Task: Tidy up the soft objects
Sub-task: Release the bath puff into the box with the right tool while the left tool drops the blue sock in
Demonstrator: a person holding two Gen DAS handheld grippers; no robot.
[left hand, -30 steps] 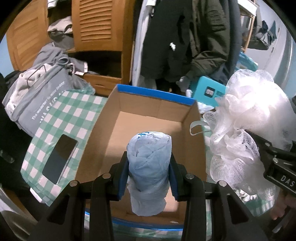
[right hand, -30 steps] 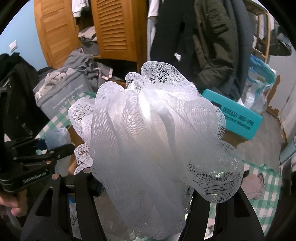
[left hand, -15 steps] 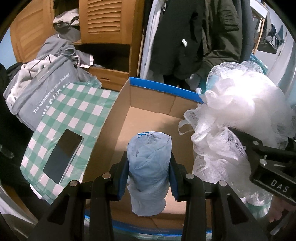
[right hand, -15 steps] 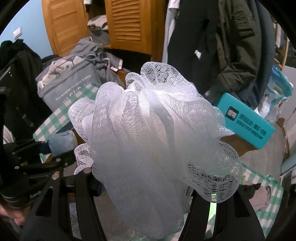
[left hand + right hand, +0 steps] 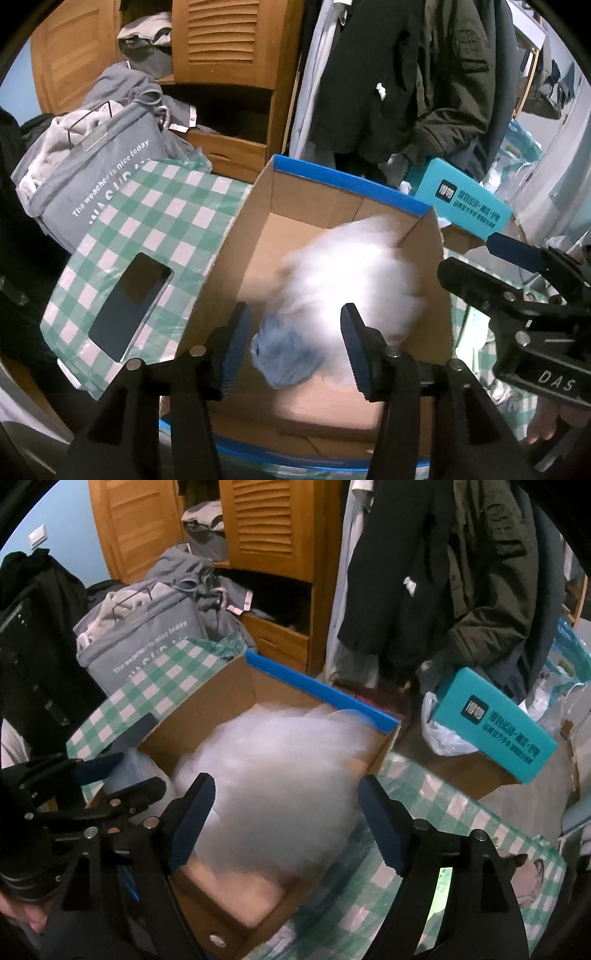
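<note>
**Both soft items dropping into the box**

As both sets of jaws are opening over the cardboard box (image 5: 373, 206), each item looks to be in free fall into it. The placement makes sense: both tools are tilted down w/ tips over the box mouth, so whatever is let go lands inside, not on the checked cloth (image 5: 155, 229) beside the box.

Left gripper (image 5: 293, 347): fingers spread to about mid width, pads clear of the blue cloth roll (image 5: 288, 354), which sits between them but lower, inside the box near its close wall. No contact visible.

Right gripper (image 5: 284, 819): fingers wide apart, nothing pressed. White mesh pouf (image 5: 269, 771) is below and between them, inside the box, filling most of it toward the blue-edged far wall.

Appearance: pouf is a smeared, translucent white mass, netting detail lost to motion blur; judged still settling. Blue roll is also blurred, crumpled pale-blue fabric, partly overlapped by the pouf; can't tell if they touch.

Phone (image 5: 129, 306) lies on the cloth left of the box, apart from it.
</note>
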